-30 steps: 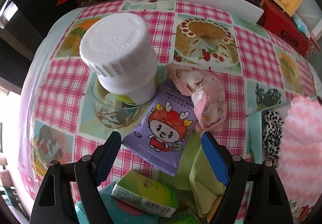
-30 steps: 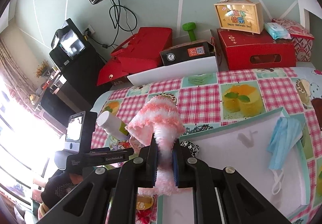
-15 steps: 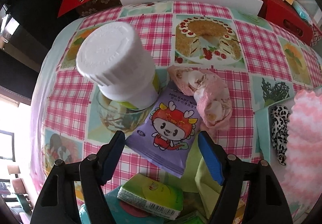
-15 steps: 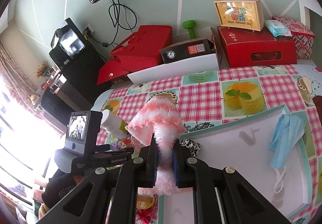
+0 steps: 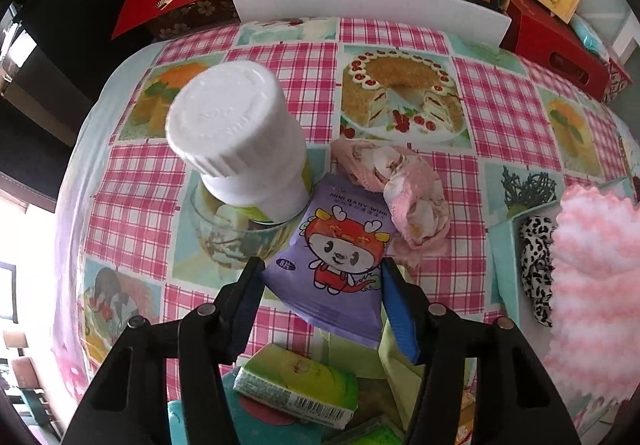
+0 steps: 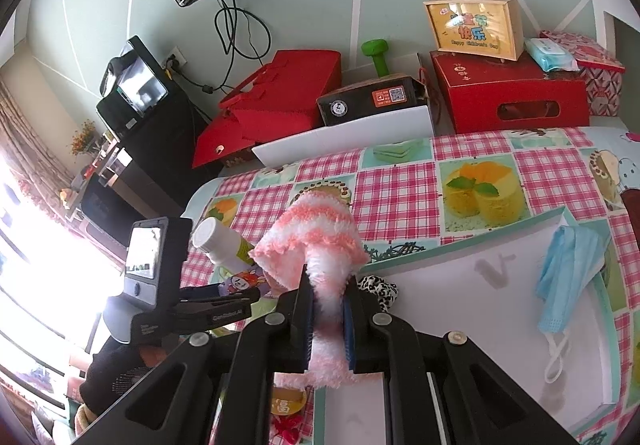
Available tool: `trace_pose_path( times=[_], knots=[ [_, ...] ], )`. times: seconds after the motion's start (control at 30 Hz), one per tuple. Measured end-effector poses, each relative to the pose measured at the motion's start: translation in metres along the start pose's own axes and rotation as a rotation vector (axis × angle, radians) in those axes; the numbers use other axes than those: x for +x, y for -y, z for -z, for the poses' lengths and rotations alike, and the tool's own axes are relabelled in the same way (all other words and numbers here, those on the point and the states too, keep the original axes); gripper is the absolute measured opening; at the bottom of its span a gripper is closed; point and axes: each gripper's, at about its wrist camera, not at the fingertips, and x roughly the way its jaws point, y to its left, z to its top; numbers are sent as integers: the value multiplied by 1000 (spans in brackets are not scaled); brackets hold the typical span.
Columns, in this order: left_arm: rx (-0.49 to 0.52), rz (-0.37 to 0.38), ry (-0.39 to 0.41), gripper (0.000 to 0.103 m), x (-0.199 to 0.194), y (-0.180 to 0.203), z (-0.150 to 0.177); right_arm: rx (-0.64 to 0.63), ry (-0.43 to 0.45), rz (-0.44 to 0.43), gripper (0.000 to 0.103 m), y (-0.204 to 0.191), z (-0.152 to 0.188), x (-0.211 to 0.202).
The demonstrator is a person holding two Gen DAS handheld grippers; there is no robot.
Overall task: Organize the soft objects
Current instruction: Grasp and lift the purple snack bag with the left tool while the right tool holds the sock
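Both jaws now flank the purple wipes pack (image 5: 336, 257) more closely.

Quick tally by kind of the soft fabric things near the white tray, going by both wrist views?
Fluffy cloths: 1, the pink-and-white striped cloth clamped in the right gripper.
Socks: 1, the pink sock bundle.
Leopard-print pieces: 1, the leopard-print piece.
Face masks: 1, the blue mask.
Total: 4

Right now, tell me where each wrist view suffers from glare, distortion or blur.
Left wrist view: fisheye bends the pink checked tablecloth into a dome; the white ribbed bottle cap is washed pale and soft; the left edge is overexposed. Right wrist view: window glare washes out the lower left; the fluffy pink-and-white striped cloth stays sharp; black corners frame both.
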Motion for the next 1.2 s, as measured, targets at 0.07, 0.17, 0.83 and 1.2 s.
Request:
trace_pose_path(
  times=[0.07,0.17,0.83,1.2],
  knots=[
    [-1,-1,8,59,-6,-4,3,2,5,-2,13,0,-1,-1],
    [-6,1,23,59,-13,-8,6,3,12,-6,13,2,-2,-4],
    [-59,31,168,59,-75,-29,15,6,74,-27,13,3,-8,-28],
    [-91,34,288,59,-120,-40,21,4,146,-28,13,2,-12,-55]
  ],
)
